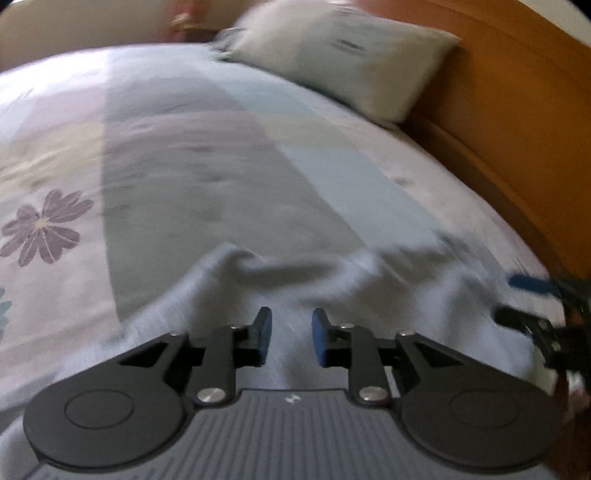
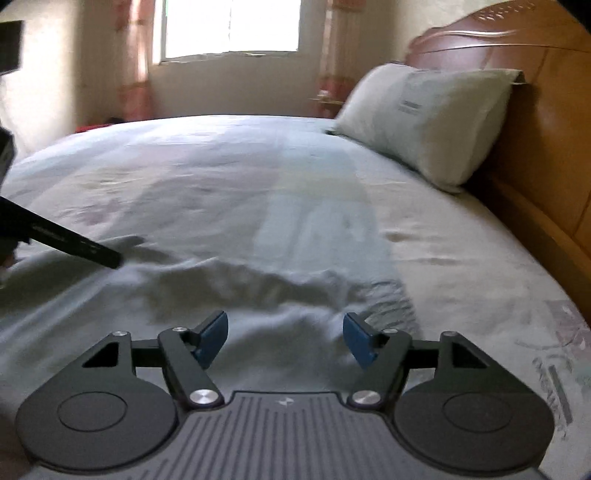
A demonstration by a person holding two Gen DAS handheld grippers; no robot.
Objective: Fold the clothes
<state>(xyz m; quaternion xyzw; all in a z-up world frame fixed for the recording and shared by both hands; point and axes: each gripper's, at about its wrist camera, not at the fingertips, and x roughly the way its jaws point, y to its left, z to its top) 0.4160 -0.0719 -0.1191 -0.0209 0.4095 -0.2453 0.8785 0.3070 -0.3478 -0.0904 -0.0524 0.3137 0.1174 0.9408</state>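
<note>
My left gripper (image 1: pixel 291 338) sits low in the middle of the left wrist view, its two blue-padded fingers (image 1: pixel 263 334) parted by a narrow gap with nothing pinched between them; pale cloth shows through the gap beneath, and I cannot tell whether the tips touch it. That cloth is the white garment (image 1: pixel 266 273), lying rumpled on the bed (image 1: pixel 207 155) across the lower half of the frame, its far edge bunched into soft folds just beyond my fingertips. The picture is blurred, so finer detail of the fabric is lost. My right gripper (image 2: pixel 285 338) fills the bottom of the right wrist view with its fingers (image 2: pixel 212 338) spread wide, released and holding nothing, poised over the same garment, which spreads in wrinkles from the lower left toward the centre of that frame. At the left edge there, a dark part of my left tool reaches in over the cloth. A pillow (image 2: pixel 424 118) rests in the upper right against the wooden headboard (image 2: pixel 546 122), well apart from the garment, and a bright window (image 2: pixel 231 26) sits at the top of the frame.
</note>
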